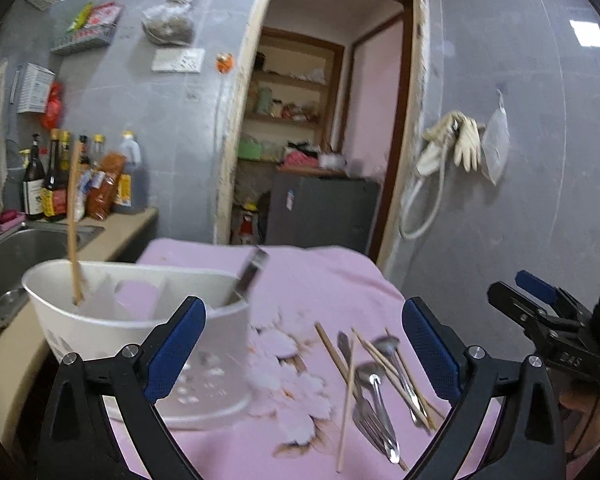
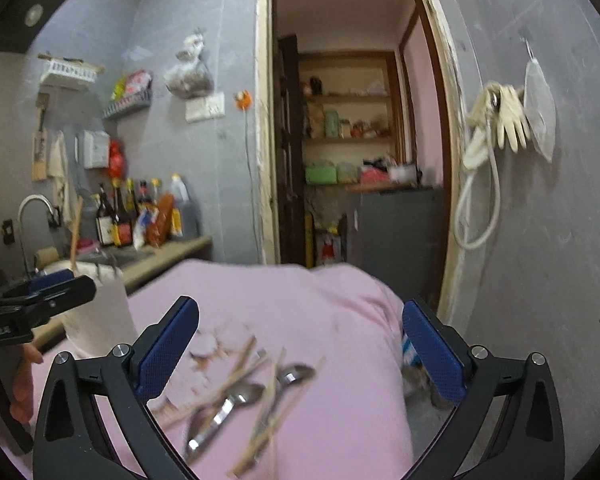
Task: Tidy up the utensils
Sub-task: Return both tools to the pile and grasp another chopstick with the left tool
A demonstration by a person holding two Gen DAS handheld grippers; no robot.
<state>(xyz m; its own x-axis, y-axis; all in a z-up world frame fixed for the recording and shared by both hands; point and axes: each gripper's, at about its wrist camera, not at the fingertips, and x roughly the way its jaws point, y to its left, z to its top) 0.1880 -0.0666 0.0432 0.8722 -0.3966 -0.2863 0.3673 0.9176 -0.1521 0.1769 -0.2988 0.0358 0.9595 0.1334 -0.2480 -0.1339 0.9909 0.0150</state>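
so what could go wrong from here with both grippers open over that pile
1. The chopsticks and spoons lie crossed in one heap, so closing on one could drag or flick its neighbours.
2. The white utensil holder looks light and already holds a tall chopstick; a bump from the left gripper might tip it.

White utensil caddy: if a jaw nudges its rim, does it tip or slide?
The white caddy looks like thin, light plastic, nearly empty, so it would probably slide on the pink cloth. The tall chopstick standing inside would likely rattle or shift. Tipping seems less likely given its wide base.
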